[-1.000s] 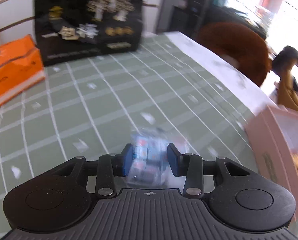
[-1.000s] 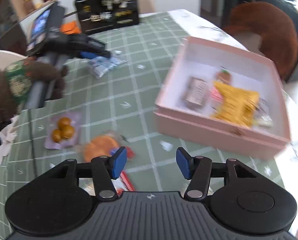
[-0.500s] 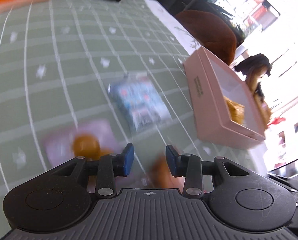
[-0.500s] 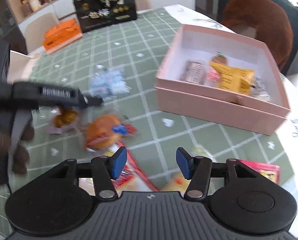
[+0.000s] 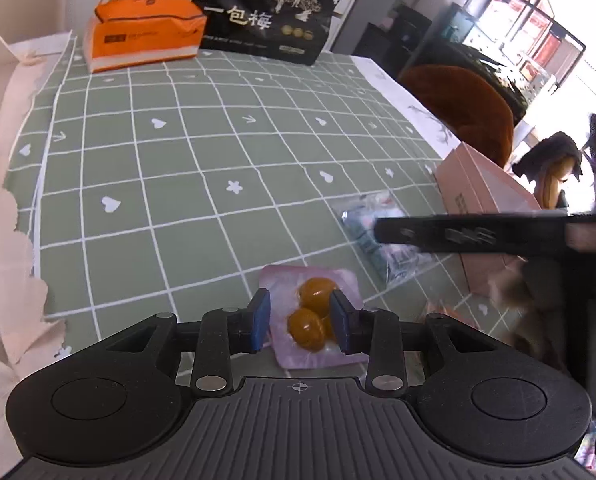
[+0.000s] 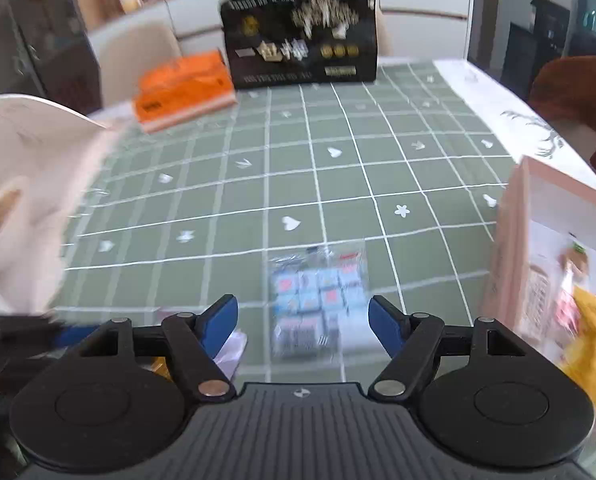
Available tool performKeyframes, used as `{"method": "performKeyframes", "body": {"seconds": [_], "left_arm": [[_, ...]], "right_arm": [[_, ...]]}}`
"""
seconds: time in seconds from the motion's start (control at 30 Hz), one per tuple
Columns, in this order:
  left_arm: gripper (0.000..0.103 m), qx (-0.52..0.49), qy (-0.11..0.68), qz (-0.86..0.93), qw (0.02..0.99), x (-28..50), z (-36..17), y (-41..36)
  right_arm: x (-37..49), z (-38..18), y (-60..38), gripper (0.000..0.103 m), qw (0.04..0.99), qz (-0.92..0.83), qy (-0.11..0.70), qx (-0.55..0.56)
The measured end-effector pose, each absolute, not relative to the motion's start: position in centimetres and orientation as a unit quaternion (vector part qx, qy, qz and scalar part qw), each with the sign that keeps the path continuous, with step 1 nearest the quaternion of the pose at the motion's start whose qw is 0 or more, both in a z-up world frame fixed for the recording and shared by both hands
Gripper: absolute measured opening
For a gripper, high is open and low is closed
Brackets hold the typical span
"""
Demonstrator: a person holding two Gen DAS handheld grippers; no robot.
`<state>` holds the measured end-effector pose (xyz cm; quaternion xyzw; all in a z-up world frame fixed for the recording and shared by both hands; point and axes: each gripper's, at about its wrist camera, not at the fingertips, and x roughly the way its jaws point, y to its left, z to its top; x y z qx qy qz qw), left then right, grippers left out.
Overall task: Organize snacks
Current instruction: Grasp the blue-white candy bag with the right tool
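your left hand-held gripper (image 5: 299, 325) has just been narrowing around the egg pack (image 5: 311, 316) on the counter (image 5: 178, 184), not yet pinching; your right hand-held gripper (image 6: 302, 322), just widened, frames the candy bag (image 6: 317, 300), lengthwise ahead.

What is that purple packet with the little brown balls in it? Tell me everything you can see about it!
The purple packet is a flat, squarish, see-through lilac plastic pouch lying on the green checked tablecloth. Inside sit shiny golden-brown rounded pieces, close together; what they are is unclear. The left gripper frames it with its blue pads, which have just been closing but do not press it. A clear bag of small blue sweets lies apart, to its right.
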<state>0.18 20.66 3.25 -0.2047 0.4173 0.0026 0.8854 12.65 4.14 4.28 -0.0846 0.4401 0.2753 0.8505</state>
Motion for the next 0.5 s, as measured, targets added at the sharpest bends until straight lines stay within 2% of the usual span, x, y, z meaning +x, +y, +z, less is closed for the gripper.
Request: {"method": "performKeyframes", "body": {"seconds": [0.17, 0.2, 0.27, 0.5], "left_arm": [[0.037, -0.235, 0.417, 0.016, 0.878, 0.7, 2.3, 22.1], [0.037, -0.235, 0.418, 0.018, 0.877, 1.0, 2.0, 22.1], [0.037, -0.225, 0.426, 0.015, 0.877, 1.6, 1.8, 21.7], [0.043, -0.122, 0.443, -0.045, 0.887, 2.5, 2.2, 16.5]], "right_arm": [[15.2, 1.2, 6.5, 0.075, 0.831, 0.244, 0.483, -0.124], [14.9, 1.2, 6.5, 0.072, 0.832, 0.244, 0.482, -0.127], [14.1, 1.5, 6.1, 0.059, 0.83, 0.247, 0.483, -0.129], [8.6, 5.4, 0.4, 0.058, 0.833, 0.284, 0.464, -0.099]]}}
